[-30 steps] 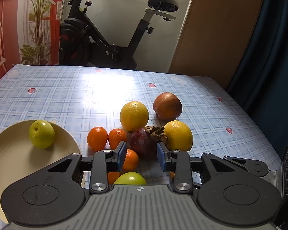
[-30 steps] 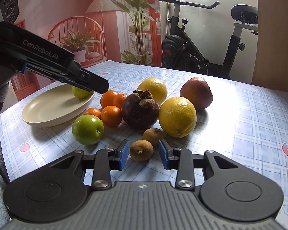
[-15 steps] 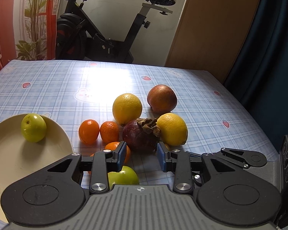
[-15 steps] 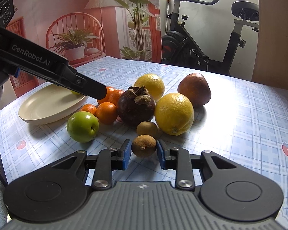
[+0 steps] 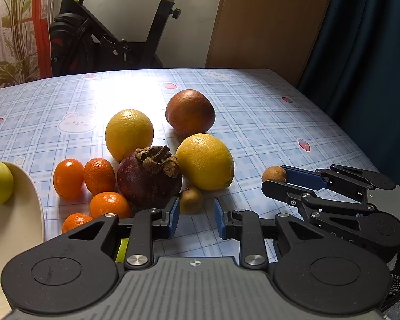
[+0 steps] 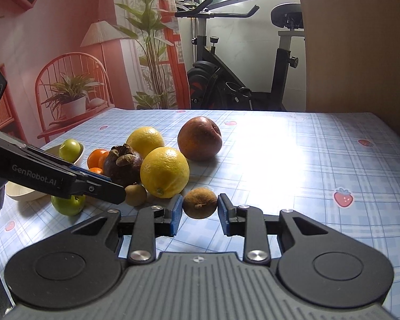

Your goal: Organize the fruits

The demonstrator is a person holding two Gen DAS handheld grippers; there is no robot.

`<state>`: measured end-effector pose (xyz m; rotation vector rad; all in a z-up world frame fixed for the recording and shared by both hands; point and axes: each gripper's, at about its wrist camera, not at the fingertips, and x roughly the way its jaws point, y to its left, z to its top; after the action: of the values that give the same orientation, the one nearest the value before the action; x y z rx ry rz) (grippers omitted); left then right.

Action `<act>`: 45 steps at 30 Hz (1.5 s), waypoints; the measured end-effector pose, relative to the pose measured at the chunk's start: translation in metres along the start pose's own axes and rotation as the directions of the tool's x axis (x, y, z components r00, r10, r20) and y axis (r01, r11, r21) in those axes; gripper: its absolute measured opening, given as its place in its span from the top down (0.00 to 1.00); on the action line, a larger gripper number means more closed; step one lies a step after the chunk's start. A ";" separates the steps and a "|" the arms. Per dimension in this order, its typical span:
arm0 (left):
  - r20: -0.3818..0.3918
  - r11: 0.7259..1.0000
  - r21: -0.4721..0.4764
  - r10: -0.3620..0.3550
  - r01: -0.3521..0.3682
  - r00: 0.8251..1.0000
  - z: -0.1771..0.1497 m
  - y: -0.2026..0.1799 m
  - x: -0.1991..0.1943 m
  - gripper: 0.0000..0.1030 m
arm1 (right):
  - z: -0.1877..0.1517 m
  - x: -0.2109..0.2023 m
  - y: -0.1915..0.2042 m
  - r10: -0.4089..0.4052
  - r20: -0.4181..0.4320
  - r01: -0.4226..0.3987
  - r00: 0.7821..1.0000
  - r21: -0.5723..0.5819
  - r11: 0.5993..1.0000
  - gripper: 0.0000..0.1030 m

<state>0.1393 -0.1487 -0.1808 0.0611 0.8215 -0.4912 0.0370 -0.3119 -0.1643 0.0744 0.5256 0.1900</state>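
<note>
The right gripper (image 6: 200,210), open around the small brown fruit (image 6: 200,206) a second ago, has closed on it and raised it off the tablecloth (image 6: 306,165), away from the second brown fruit (image 6: 136,194) toward the table's right edge. The left gripper (image 5: 196,214) has shifted right and lower: the green apple (image 6: 68,204) beneath it is now hidden in its own view, its jaws have just been closing with nothing between them, and the second brown fruit lies just ahead of its fingertips.

Mixed fruits (image 5: 157,160) cluster on the table; one small brown fruit (image 6: 200,203) is gripped.
</note>
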 end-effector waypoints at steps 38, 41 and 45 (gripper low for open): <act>-0.036 0.995 0.102 0.002 0.002 0.999 -0.006 -0.020 0.019 0.74 | -0.001 -0.007 -0.020 0.003 0.019 -0.005 1.000 0.113 0.994 0.70; -0.041 0.994 0.106 0.015 -0.011 0.999 -0.006 -0.020 0.023 0.74 | -0.002 -0.007 -0.021 0.004 0.019 -0.006 1.000 0.113 0.994 0.70; -0.045 0.995 0.102 0.014 -0.010 0.999 -0.004 -0.020 0.026 0.75 | -0.002 -0.007 -0.021 0.004 0.019 -0.007 1.000 0.114 0.993 0.70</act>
<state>0.1425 -0.1762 -0.2000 0.1716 0.8396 -0.5217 0.0333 -0.3338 -0.1648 0.1885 0.5176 0.1644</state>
